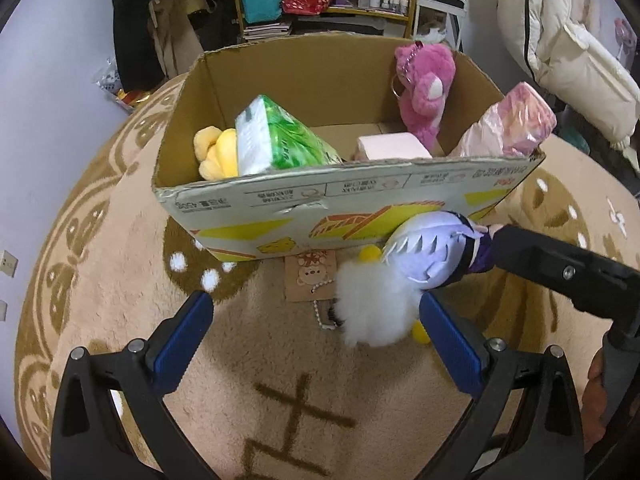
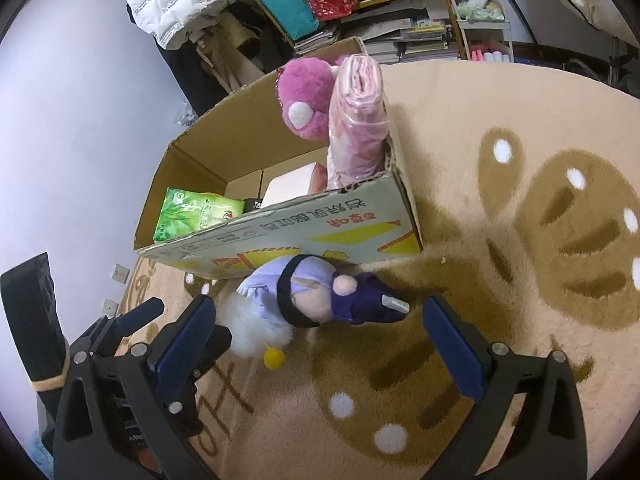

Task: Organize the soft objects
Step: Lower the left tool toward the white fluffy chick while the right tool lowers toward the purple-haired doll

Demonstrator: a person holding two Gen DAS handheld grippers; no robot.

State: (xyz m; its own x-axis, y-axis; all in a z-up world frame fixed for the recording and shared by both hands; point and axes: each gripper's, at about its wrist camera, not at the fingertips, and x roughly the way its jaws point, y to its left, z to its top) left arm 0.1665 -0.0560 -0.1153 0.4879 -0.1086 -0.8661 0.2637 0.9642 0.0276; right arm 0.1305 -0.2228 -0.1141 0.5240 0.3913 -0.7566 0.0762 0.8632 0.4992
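Currently both my tongs stand apart and hold nothing: the left tongs (image 1: 316,344) and the right tongs (image 2: 320,344) both face the lavender-and-purple plush doll with white fluffy trim (image 2: 304,300). The doll lies on the beige patterned rug (image 2: 500,240), touching the front wall of the open cardboard box (image 1: 360,196). I judge the right tongs better placed. I should straddle the doll's firm middle, not the loose fluff, close fully, then lift above the box rim before releasing inside.
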